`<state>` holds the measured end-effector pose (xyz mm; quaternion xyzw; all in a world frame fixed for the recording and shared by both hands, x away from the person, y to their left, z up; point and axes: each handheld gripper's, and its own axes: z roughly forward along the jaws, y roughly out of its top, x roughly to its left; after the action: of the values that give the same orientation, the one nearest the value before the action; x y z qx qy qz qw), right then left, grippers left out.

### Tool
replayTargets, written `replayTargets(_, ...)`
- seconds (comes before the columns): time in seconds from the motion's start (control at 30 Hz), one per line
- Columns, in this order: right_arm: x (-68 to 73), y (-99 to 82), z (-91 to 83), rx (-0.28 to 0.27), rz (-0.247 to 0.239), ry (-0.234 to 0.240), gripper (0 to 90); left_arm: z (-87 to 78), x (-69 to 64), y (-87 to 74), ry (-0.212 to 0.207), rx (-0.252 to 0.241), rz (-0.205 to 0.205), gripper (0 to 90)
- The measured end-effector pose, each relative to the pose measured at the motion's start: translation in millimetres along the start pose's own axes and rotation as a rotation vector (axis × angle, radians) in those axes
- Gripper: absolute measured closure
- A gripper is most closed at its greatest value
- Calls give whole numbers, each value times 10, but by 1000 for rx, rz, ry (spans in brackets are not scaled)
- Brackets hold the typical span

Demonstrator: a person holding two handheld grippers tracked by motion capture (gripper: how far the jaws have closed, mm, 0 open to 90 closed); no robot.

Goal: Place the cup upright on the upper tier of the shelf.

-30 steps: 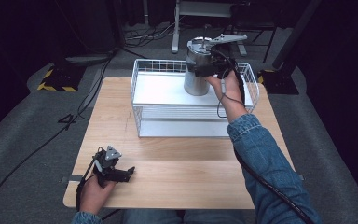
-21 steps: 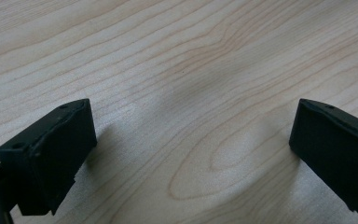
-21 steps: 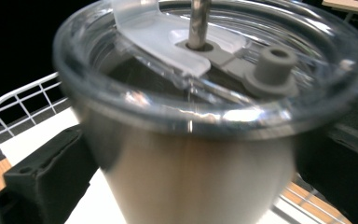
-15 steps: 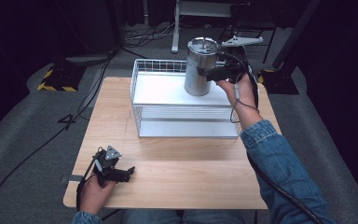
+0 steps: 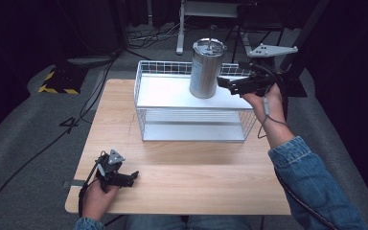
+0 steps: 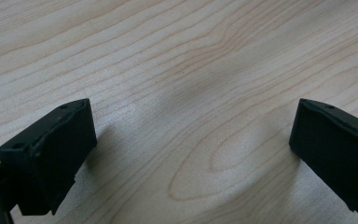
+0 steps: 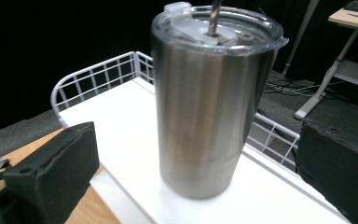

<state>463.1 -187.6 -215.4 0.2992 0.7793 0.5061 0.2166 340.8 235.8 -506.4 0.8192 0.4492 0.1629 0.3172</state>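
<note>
The brushed steel tumbler with a clear lid [image 5: 207, 68] has been released and now stands upright on the white top of the wire rack [image 5: 163, 91], the right gripper [image 5: 231, 84] drawn back beside it, its 2 jaws apart. Placement is judged complete; the left gripper [image 5: 127, 178] is kept resting open on the wooden table [image 5: 191, 182], well apart from the rack

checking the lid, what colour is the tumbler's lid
Clear, see-through plastic lid on the steel tumbler; right gripper view shows it best.

One lidded stainless steel tumbler [image 5: 206, 68] stands at twelve o'clock. One white wire basket [image 5: 143, 111] holds it. One light wooden table [image 5: 191, 177] bears both.
</note>
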Motion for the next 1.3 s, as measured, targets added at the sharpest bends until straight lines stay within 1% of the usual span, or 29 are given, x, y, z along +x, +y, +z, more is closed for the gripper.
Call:
replayTargets(0.03,13,-15,-33,2,1,5,0,3,-4,-1,-4,-1,-8,9)
replayTargets(0.07,24,-30,-67,4,-1,10,0,0,-1,0,0,0,-1,9)
replayTargets(0.1,36,-47,-102,2,-5,14,0,3,-5,-1,-4,-2,-8,9)
replayTargets(0.33,63,-202,-343,0,-5,37,0,2,-5,-1,-4,-1,-8,9)
replayTargets(0.4,55,-254,-398,3,0,44,0,3,-4,-1,-4,-1,-8,9)
replayTargets(0.47,39,-310,-451,-2,15,63,0,5,-5,1,-3,-2,-10,9)
replayTargets(0.5,31,-338,-477,-5,22,63,1,7,-5,3,-3,-2,-10,9)
replayTargets(0.53,27,-364,-505,-2,25,57,1,6,-2,6,-1,1,-8,9)
replayTargets(0.63,32,-435,-598,-1,6,27,1,11,-6,8,-5,0,-16,9)
replayTargets(0.73,46,-501,-679,1,6,18,1,14,-6,9,-5,-2,-16,9)
replayTargets(0.87,75,-591,-760,17,-18,11,4,15,-7,9,-5,-4,-17,9)
replayTargets(0.9,83,-618,-776,30,-24,3,5,13,-6,10,-5,-2,-16,9)
replayTargets(1.07,115,-788,-832,81,-38,-6,6,13,-7,9,-5,-2,-17,9)
replayTargets(1.17,127,-911,-858,87,-26,-4,6,13,-7,9,-5,-2,-16,9)
replayTargets(1.3,132,-1081,-873,112,-9,-3,6,13,-6,9,-5,-2,-16,9)
